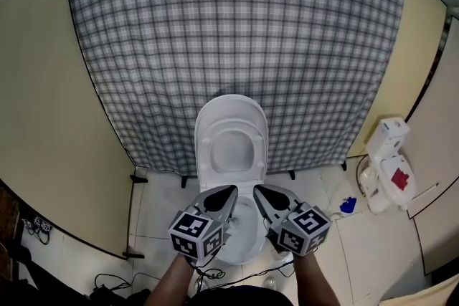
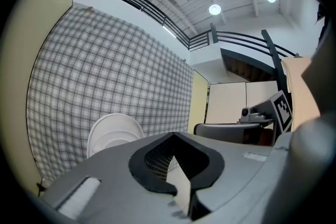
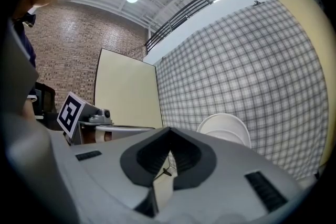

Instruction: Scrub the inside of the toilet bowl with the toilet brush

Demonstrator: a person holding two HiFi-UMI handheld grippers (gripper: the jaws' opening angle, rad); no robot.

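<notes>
A white toilet stands in the middle of the head view with its lid point(image 1: 231, 143) raised against a checked backdrop. Its bowl point(image 1: 242, 236) lies just beneath my two grippers. My left gripper point(image 1: 231, 190) and my right gripper point(image 1: 257, 190) hover side by side over the bowl's near half, both shut with nothing in them. The left gripper view shows the left gripper point(image 2: 174, 136) with its jaws together, and the lid point(image 2: 112, 132) beyond. In the right gripper view the right gripper point(image 3: 169, 132) has its jaws meeting, and the lid point(image 3: 226, 130) is at the right. I cannot pick out a toilet brush for certain.
A checked cloth point(image 1: 237, 25) hangs behind the toilet, between beige panels point(image 1: 43, 97). On the floor at the right stands a white and red object point(image 1: 388, 168), with a small blue item point(image 1: 348, 205) beside it. Black cables point(image 1: 107, 283) lie at the lower left.
</notes>
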